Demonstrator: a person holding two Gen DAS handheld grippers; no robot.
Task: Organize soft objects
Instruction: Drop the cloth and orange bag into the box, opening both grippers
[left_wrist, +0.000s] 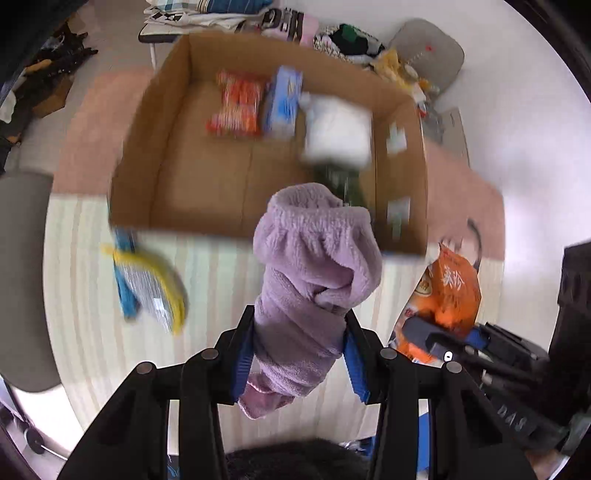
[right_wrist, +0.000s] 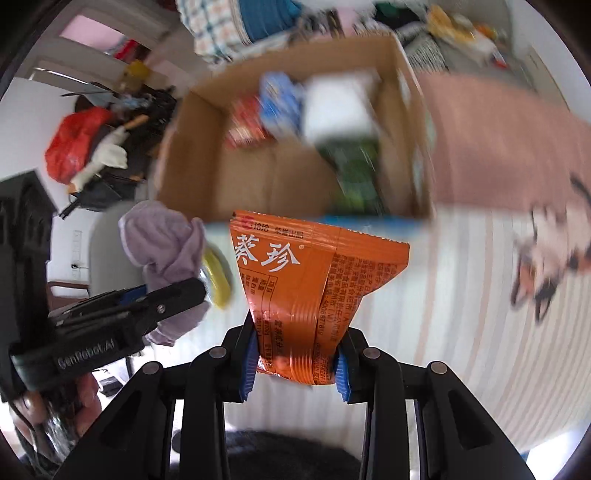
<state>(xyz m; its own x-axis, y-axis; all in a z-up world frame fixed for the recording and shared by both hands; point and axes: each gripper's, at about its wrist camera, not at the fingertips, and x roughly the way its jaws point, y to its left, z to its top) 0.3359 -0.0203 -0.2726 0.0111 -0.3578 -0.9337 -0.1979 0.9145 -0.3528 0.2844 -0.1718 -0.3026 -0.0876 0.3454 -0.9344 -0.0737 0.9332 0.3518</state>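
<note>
Lilac fleece sock (left_wrist: 314, 280) centre frame, pinched mid-roll by left gripper (left_wrist: 299, 350): light, squashy, grip the bulk. Right gripper (right_wrist: 295, 354) clamps crinkly orange packet (right_wrist: 310, 291), slippery. Cardboard box (left_wrist: 155, 155) sits above.

Both wrist views look down, near, sharing the cardboard box (left_wrist: 207, 192) (right_wrist: 258, 184)
</note>
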